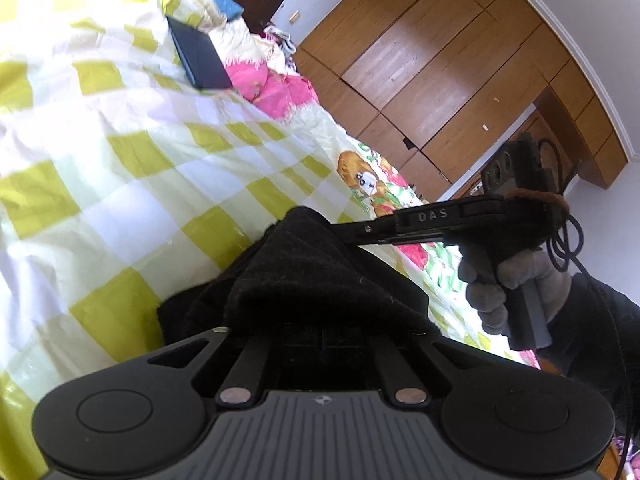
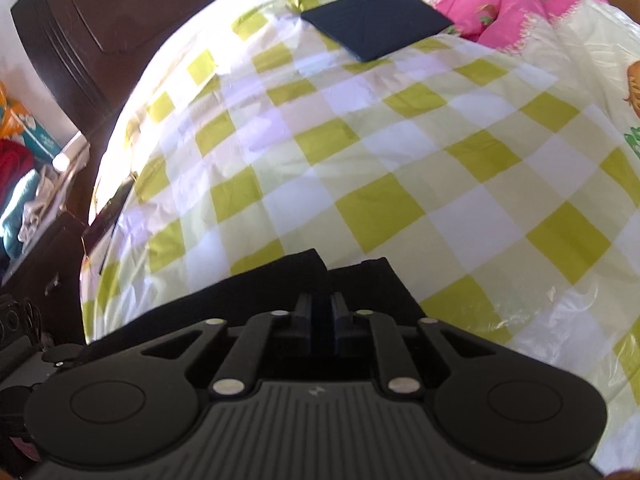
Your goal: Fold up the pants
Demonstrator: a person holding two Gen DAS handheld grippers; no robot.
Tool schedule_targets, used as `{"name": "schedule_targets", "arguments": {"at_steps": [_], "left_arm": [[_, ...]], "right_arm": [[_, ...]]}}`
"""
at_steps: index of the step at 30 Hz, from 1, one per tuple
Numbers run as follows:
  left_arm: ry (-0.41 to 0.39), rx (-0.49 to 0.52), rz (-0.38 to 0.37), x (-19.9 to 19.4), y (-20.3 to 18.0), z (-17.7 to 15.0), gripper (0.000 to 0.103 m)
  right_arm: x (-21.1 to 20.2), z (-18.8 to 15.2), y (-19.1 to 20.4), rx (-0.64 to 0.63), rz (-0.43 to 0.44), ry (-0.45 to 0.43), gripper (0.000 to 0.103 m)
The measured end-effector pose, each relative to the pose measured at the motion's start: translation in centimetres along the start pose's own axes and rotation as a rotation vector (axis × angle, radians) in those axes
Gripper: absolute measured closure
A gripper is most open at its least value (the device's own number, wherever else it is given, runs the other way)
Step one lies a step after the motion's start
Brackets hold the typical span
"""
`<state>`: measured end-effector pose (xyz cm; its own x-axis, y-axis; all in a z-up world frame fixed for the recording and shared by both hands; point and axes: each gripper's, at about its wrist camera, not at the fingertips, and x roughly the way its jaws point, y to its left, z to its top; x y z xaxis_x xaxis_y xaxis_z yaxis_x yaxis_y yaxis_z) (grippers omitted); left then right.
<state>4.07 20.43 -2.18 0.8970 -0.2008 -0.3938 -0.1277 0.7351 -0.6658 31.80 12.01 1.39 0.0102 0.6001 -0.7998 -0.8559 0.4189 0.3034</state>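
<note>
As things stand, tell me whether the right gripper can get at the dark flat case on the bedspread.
Probably not from here: the right gripper sits at the black pants, and the dark flat case lies far across the checked bedspread. Nothing blocks the way, though.

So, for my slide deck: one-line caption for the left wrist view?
Left gripper shut on black pants over a checked bedspread, right gripper reaching in alongside.

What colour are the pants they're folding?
Black. The pants show best in the left wrist view, bunched on the checked bedspread.
</note>
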Motion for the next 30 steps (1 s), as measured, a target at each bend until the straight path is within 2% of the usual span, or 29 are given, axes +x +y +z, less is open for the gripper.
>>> {"name": "schedule_targets", "arguments": {"at_steps": [1, 2, 5, 6, 7, 8, 9, 11, 12, 13, 17, 19, 21, 23, 24, 26, 27, 28, 30], "left_arm": [[0.007, -0.005, 0.016, 0.5, 0.0, -0.1, 0.08], [0.012, -0.012, 0.027, 0.8, -0.1, -0.3, 0.078], [0.001, -0.015, 0.029, 1.5, -0.6, -0.7, 0.061], [-0.003, 0.002, 0.039, 1.8, -1.0, -0.8, 0.055], [-0.012, 0.019, 0.05, 2.1, -1.5, -0.9, 0.052], [-0.021, 0.037, 0.06, 2.5, -1.9, -1.0, 0.051], [-0.024, 0.052, 0.074, 2.9, -2.1, -0.9, 0.054], [-0.007, 0.026, 0.067, 3.4, -1.7, -0.3, 0.087], [0.0, -0.006, 0.039, 3.4, -1.3, 0.0, 0.089], [-0.01, -0.019, 0.009, 2.9, -1.0, 0.2, 0.089], [-0.072, 0.079, -0.035, -1.0, -2.1, 0.7, 0.089], [-0.087, 0.094, -0.026, -2.3, -2.2, 0.9, 0.089], [-0.086, 0.09, 0.01, -2.1, -1.6, 0.9, 0.089], [-0.027, 0.052, 0.005, -0.7, -0.6, 0.6, 0.089], [-0.012, 0.047, 0.035, -0.1, -0.5, 0.1, 0.089], [0.011, 0.077, 0.027, -0.1, -0.8, -0.6, 0.089], [0.007, 0.075, 0.018, -0.5, -0.9, -0.6, 0.089], [-0.011, 0.075, 0.017, -1.2, -1.0, -0.3, 0.089], [-0.064, 0.077, 0.04, -3.2, -0.8, 0.9, 0.089]], "right_arm": [[0.3, 0.1, -0.3, 0.001, 0.0, 0.003, 0.07], [0.6, 0.1, -0.6, 0.003, 0.007, 0.009, 0.068], [1.1, -0.2, -1.2, 0.053, 0.028, 0.003, 0.066], [0.9, -0.3, -1.3, 0.067, 0.035, -0.005, 0.074], [0.7, -0.5, -1.2, 0.081, 0.044, -0.012, 0.098], [0.4, -0.6, -1.0, 0.093, 0.023, -0.022, 0.098], [0.0, -0.7, -0.7, 0.088, 0.003, -0.032, 0.1], [-1.0, -0.9, -0.3, 0.09, -0.021, -0.063, 0.101], [-1.7, -0.9, -0.3, 0.095, -0.037, -0.088, 0.101], [-2.3, -0.9, -0.5, 0.109, -0.057, -0.114, 0.102], [-3.4, -1.1, -1.3, 0.142, -0.144, -0.161, 0.102], [-3.1, -1.2, -2.0, 0.179, -0.171, -0.166, 0.102], [-2.4, -1.3, -2.3, 0.198, -0.173, -0.166, 0.102], [-1.1, -1.7, -2.9, 0.236, -0.181, -0.146, 0.102], [-0.4, -2.2, -3.1, 0.253, -0.175, -0.131, 0.102], [0.0, -2.8, -2.6, 0.224, -0.202, -0.135, 0.1], [-0.2, -2.8, -2.4, 0.232, -0.24, -0.147, 0.098], [-0.6, -2.8, -2.2, 0.236, -0.267, -0.159, 0.089], [-1.7, -2.9, -1.0, 0.181, -0.313, -0.207, 0.089]]}}
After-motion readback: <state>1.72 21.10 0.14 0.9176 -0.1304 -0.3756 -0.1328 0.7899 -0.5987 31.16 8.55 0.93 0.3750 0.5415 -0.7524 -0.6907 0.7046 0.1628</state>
